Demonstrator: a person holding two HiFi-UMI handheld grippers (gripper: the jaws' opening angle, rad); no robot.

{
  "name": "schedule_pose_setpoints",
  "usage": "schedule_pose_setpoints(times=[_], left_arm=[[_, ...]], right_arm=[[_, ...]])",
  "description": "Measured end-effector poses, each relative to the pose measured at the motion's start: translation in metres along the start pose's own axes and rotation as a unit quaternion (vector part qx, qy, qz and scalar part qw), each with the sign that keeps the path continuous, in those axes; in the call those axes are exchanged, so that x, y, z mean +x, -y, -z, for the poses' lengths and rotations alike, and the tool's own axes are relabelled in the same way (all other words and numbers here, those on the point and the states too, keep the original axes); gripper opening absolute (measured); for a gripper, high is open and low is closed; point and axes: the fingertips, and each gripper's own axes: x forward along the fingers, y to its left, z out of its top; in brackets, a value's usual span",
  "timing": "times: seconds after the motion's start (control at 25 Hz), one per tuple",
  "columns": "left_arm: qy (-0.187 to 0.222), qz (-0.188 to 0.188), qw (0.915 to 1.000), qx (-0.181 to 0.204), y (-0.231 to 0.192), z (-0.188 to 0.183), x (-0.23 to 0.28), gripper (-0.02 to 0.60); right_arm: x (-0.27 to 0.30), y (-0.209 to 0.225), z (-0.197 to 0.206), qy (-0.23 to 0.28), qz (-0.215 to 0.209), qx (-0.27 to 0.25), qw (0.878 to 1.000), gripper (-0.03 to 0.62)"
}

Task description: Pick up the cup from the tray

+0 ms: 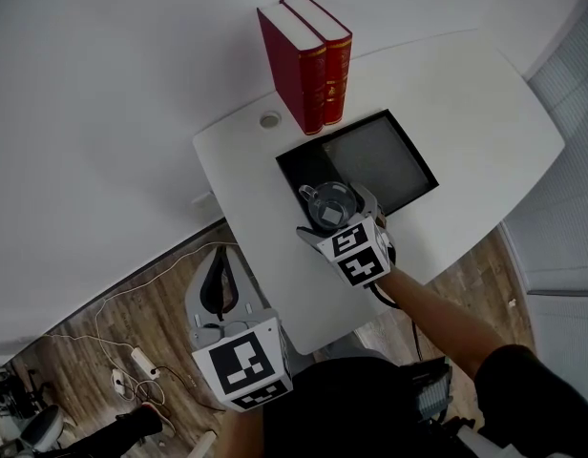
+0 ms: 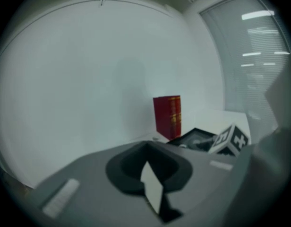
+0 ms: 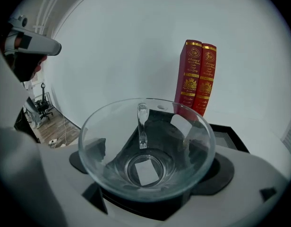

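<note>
Cup [image 1: 327, 205] is seen at the lower-left corner of the tray [image 1: 389, 165], just left of centre in the head view, mouth upward and axis upright. It is pinched by the right gripper [image 1: 337, 213], which reaches in from the lower right. In the right gripper view the glass bowl [image 3: 145, 150] fills the gap, with a dark pad pressed on each side and the handle on the far wall, toward the books [image 3: 197, 74]. Whether its base is clear of the tray cannot be told. The left gripper [image 1: 220, 289] is held well apart at the lower left, off the table [image 1: 466, 93]; its jaws are pressed together on nothing. A straight upward lift by the right gripper is judged to be called for.
</note>
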Motion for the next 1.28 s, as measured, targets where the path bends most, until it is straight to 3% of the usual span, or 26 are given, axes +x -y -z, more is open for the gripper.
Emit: schedule_pose_setpoints(times=[0.24,0.44,0.6,1.0,1.16,1.28], left_arm=[[0.002,-0.004,1.0000,-0.003,-0.004,0.000,-0.004,0.003],[0.002,-0.006,1.0000,-0.003,-0.007,-0.001,-0.004,0.003],[0.004,-0.008,1.0000,-0.003,-0.010,-0.002,-0.007,0.003],[0.009,-0.014,0.9999,-0.003,-0.018,-0.002,-0.014,0.003],[0.010,-0.015,0.9998,-0.005,-0.018,0.000,-0.018,0.003],[0.013,-0.014,0.9998,-0.005,-0.018,-0.002,-0.019,0.003]], right_arm=[[0.000,0.001,-0.003,0.001,0.007,-0.003,1.000,0.565],[-0.001,0.003,-0.006,0.004,0.002,-0.002,1.000,0.482],[-0.008,0.003,-0.017,0.024,-0.003,-0.024,0.999,0.482],[-0.004,-0.013,-0.028,0.089,-0.104,-0.044,0.990,0.483],[-0.002,-0.014,-0.025,0.075,-0.111,-0.043,0.990,0.482],[0.001,-0.009,-0.025,0.071,-0.091,-0.043,0.992,0.455]])
